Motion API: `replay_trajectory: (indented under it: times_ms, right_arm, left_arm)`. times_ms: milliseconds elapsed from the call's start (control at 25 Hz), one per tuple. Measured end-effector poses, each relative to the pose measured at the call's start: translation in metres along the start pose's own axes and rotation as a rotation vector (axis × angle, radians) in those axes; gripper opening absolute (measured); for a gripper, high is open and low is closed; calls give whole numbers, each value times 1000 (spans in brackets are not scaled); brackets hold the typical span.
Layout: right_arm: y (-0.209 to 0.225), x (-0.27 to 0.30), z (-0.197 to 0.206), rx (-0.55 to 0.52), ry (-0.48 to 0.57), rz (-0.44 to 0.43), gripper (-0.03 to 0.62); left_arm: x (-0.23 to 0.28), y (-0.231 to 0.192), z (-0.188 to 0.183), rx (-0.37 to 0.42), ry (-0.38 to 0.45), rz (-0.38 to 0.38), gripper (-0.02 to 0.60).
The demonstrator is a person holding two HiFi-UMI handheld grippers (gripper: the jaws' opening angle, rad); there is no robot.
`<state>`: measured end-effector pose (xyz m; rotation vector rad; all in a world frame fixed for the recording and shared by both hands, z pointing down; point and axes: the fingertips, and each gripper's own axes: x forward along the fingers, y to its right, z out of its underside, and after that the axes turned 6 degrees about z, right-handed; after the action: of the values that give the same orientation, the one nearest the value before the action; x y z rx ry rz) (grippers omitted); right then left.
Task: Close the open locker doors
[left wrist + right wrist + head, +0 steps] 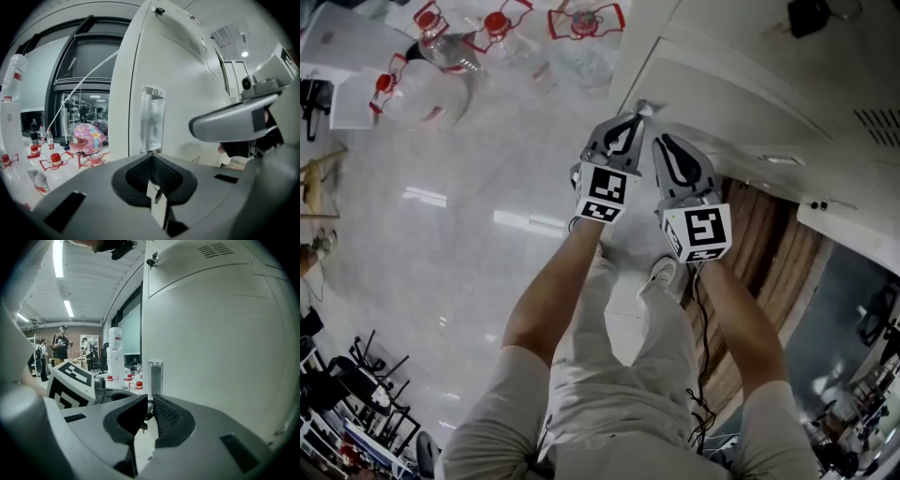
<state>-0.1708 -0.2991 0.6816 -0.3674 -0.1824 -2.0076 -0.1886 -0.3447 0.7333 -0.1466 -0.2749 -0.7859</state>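
Shared workspace, office or lab type, indoors. Tall white metal lockers (215, 333) line one side, with vent slots near the top. Glossy pale floor (469, 216). Large water bottles (431, 89) with red caps stand grouped on it. Strip lights (58, 258) run along the ceiling. Dark-framed glass partition (89, 61) behind. A water dispenser (115, 352) stands by it. People (60, 345) stand in the background. A pink helmet (86, 138) lies near the bottles.

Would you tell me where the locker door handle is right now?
In the left gripper view, the handle stands upright on the white door, centre frame, just beyond the left gripper, with bottles to its left.
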Motion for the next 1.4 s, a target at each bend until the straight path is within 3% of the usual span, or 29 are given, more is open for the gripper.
replay_trajectory:
  times_ms: [320, 640, 920, 1120, 1280, 1400]
  right_arm:
    - [13, -14, 0, 18, 9, 22, 11]
    - [21, -34, 0, 37, 17, 39, 11]
    - [31, -65, -10, 49, 30, 76, 11]
    - [47, -146, -47, 89, 47, 126, 11]
    - [65, -239, -99, 154, 75, 130, 11]
    - [96, -311, -139, 180, 145, 173, 11]
  left_arm:
    - [14, -11, -4, -19, -6, -37, 5]
    - [14, -11, -3, -22, -11, -53, 5]
    - [-8, 1, -4, 13, -10, -18, 5]
    - [-87, 67, -42, 38, 2, 113, 5]
    - [-145, 165, -124, -3, 88, 289, 5]
    - [-152, 246, -198, -29, 160, 438, 5]
